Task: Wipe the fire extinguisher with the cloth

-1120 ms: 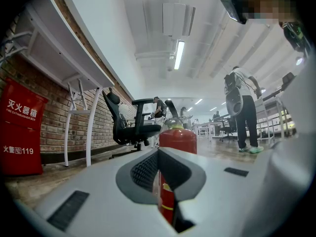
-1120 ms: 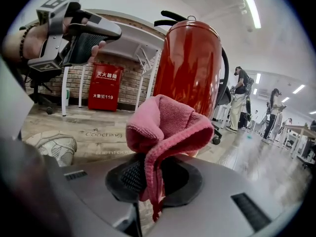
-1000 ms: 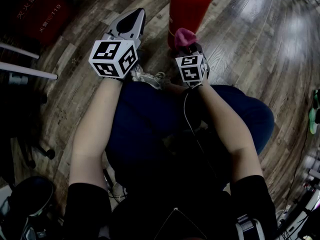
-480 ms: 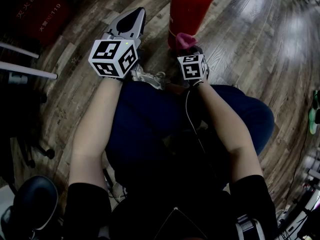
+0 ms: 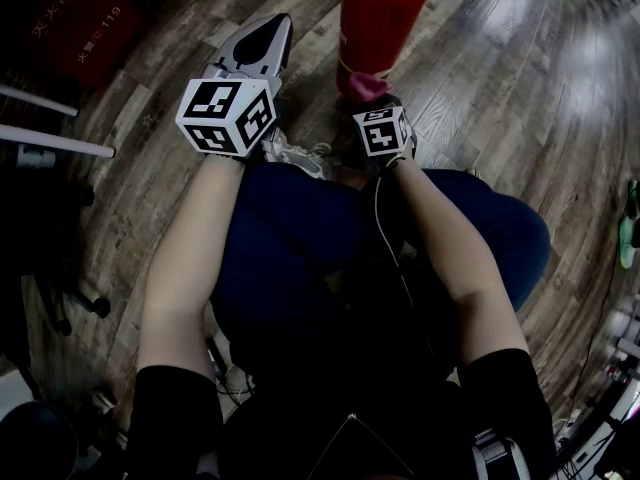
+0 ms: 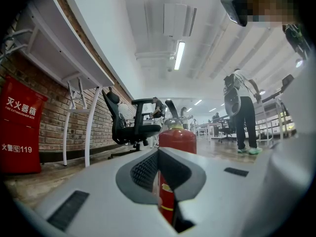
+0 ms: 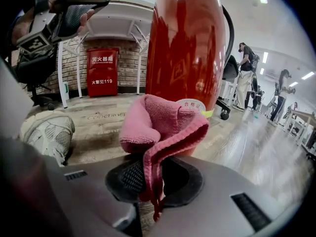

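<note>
A red fire extinguisher [image 5: 378, 18] stands upright on the wood floor ahead of the person's knees. It fills the right gripper view [image 7: 190, 48] and shows between the left jaws [image 6: 177, 142]. My right gripper [image 5: 372, 93] is shut on a folded pink cloth [image 7: 160, 125], which bunches up right at the foot of the cylinder [image 5: 366, 84]; whether it touches the red body I cannot tell. To the left of the extinguisher my left gripper [image 5: 262, 40] is held shut and empty, its jaws closed to a thin slit.
A red cabinet [image 5: 75, 23] with white print stands at the far left by white table legs [image 5: 50, 140]. A grey shoe [image 7: 47, 130] rests by the right gripper. An office chair [image 6: 128, 127] and standing people [image 6: 242, 112] are farther off.
The right gripper with the pink cloth has edged forward, closer to the base of the extinguisher. The left gripper has stayed where it was.
</note>
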Tool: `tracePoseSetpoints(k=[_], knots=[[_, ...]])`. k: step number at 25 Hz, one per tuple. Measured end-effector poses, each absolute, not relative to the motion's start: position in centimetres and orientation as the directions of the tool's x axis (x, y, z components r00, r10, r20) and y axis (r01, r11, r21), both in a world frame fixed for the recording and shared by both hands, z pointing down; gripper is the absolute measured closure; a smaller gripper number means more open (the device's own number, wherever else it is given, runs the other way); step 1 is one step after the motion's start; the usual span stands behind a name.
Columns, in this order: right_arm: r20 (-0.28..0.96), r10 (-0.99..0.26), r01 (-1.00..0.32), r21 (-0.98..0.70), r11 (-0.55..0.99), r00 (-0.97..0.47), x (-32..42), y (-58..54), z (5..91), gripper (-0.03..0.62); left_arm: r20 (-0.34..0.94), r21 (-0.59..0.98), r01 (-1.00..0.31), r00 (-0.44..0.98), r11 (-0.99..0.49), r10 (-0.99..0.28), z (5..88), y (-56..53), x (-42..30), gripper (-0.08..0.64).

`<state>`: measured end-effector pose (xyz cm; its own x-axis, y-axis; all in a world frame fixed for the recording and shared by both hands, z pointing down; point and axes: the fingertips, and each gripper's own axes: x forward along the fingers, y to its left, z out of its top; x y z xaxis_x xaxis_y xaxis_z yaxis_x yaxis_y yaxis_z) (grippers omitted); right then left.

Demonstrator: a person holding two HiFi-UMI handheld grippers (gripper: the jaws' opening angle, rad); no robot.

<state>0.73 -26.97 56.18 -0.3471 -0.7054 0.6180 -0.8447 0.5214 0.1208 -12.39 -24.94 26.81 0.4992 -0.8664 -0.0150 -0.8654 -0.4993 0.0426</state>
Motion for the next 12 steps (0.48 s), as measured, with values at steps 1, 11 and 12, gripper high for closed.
tracePoseSetpoints(k=[1,11,12], knots=[[0.624,-0.7,-0.843,0.12,0.525,-0.347,0.7,-27.0,56.5,0.529,-0.015,0.044,-0.865,0.5,-0.5,-0.866,26.8,-25.0,-12.4,0.546],[0.686,-0.657,-0.84,0.123,0.529,-0.313,1.2,-27.2,59.0,0.529,-0.021,0.064,-0.857,0.512,-0.512,-0.859,26.8,-25.1,-12.4,0.546],[0.692,-0.653,-0.84,0.124,0.529,-0.309,1.3,-27.3,59.3,0.529,-0.022,0.066,-0.856,0.513,-0.513,-0.858,26.8,-25.1,-12.4,0.546]])
